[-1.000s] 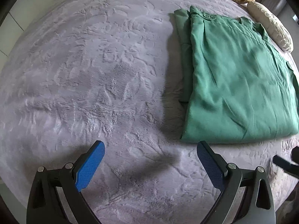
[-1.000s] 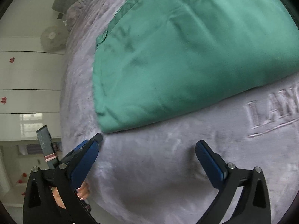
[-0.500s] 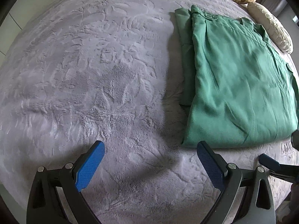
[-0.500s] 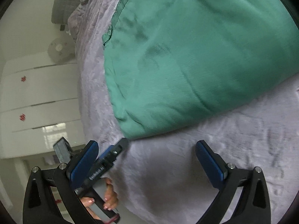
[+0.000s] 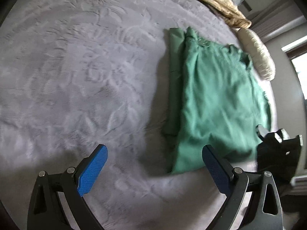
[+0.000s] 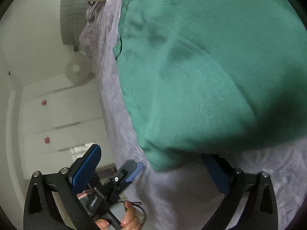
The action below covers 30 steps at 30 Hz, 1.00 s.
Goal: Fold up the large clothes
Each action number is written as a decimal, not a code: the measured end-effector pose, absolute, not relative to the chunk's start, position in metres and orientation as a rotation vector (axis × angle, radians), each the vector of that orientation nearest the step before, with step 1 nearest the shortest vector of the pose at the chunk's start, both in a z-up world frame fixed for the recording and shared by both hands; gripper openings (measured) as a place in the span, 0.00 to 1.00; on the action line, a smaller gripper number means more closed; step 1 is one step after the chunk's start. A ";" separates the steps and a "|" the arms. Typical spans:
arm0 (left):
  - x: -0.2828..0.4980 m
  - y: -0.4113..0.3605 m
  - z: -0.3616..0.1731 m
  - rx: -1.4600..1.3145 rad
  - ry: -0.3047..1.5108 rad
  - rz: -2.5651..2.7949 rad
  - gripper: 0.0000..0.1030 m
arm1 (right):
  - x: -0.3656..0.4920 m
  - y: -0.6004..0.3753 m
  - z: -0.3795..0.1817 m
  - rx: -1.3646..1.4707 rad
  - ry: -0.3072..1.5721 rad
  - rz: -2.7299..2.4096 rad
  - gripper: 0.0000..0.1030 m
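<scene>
- On the bed, left wrist view: a grey embossed blanket [image 5: 80, 80] covers nearly everything in sight.
- The green garment [image 5: 214, 103] lies folded flat on the blanket, right of centre, its near hem close to the tool.
- Left gripper [image 5: 154, 164]: blue pads wide apart, over bare blanket, holding nothing; the right pad sits just beside the garment's near corner.
- The black body of the right gripper [image 5: 278, 153] shows at the right edge, at the garment's near right corner.
- Far right: a beige pillow [image 5: 257, 55] and a crumpled tan cloth [image 5: 220, 2] beyond the garment.
- Right wrist view: the garment [image 6: 211, 67] fills the upper right, very close to the lens, blurred.
- Right gripper [image 6: 153, 164]: fingers spread apart, gripping nothing; the garment's near corner hangs between them, and its edge overlaps the tip of the right finger.
- Lower left: the left gripper [image 6: 122, 176] at the bed's edge, with the person's hand [image 6: 124, 220] on its handle.
- Far left: white cabinet doors [image 6: 63, 115] and a fan [image 6: 76, 71].
</scene>
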<state>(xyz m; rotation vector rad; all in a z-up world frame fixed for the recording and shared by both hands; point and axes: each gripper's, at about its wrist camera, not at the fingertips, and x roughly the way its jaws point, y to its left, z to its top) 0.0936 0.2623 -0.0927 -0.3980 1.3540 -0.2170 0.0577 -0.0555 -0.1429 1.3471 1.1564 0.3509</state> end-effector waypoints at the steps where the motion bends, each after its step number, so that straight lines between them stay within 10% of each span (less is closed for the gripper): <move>1: 0.097 0.262 -0.093 -0.409 1.353 -0.224 0.96 | 0.057 -0.056 -0.144 1.367 1.151 0.351 1.00; 20: 0.110 0.261 -0.100 -0.571 1.353 -0.293 0.96 | 0.055 -0.076 -0.150 1.440 1.060 0.295 0.99; 21: 0.113 0.260 -0.101 -0.605 1.356 -0.320 0.96 | 0.059 -0.068 -0.151 1.445 1.070 0.314 0.93; 23: 0.120 0.259 -0.104 -0.662 1.361 -0.361 0.96 | 0.064 -0.057 -0.153 1.434 1.115 0.305 0.16; 30: 0.155 0.239 -0.122 -0.863 1.384 -0.519 0.96 | 0.074 -0.065 -0.127 1.478 1.041 0.419 0.09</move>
